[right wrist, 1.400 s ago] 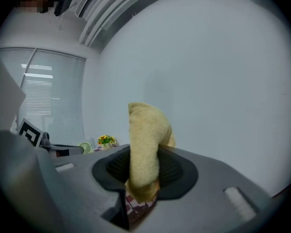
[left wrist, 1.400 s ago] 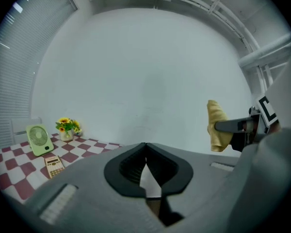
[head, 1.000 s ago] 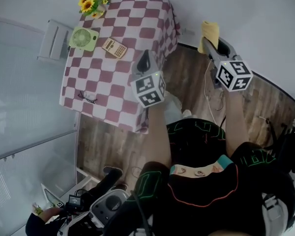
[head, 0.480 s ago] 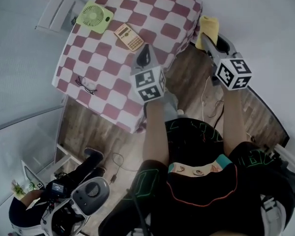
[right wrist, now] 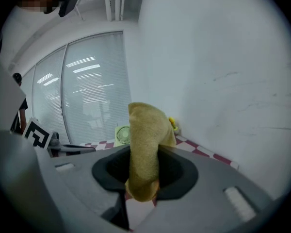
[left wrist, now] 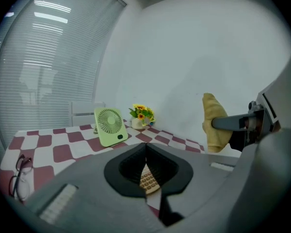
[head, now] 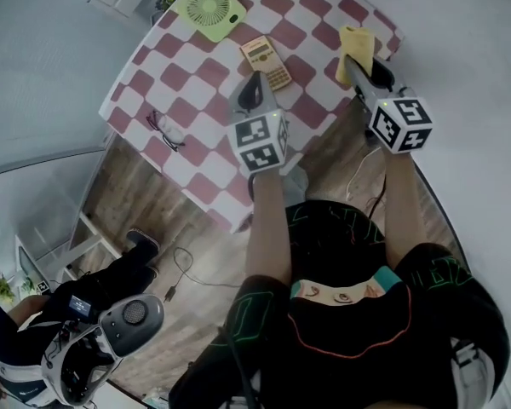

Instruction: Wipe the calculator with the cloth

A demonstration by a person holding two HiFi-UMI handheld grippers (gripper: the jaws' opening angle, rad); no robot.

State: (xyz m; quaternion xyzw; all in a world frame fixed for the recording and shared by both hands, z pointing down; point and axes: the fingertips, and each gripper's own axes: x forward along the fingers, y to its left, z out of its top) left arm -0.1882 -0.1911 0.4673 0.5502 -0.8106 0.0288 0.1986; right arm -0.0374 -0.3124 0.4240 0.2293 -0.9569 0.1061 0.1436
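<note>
Clamping the cloth (head: 358,48) in its jaws, the right gripper (head: 366,77) is hovering over the table (head: 179,83); the left gripper (head: 252,99), jaws together and empty, is pointing at the calculator (head: 266,61).

There is one table with a red-and-white checked cover (head: 196,83). On it, in the upper part of the frame, are one beige calculator (head: 266,61), one light green plastic fan (head: 209,4), one pair of dark-framed glasses (head: 165,129) and one small pot of yellow flowers (left wrist: 142,115). At the upper right is one yellow cloth (head: 356,52).

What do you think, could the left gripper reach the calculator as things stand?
Probably yes: the left gripper, shut and empty, points at the calculator just ahead, with only bare tablecloth between.
</note>
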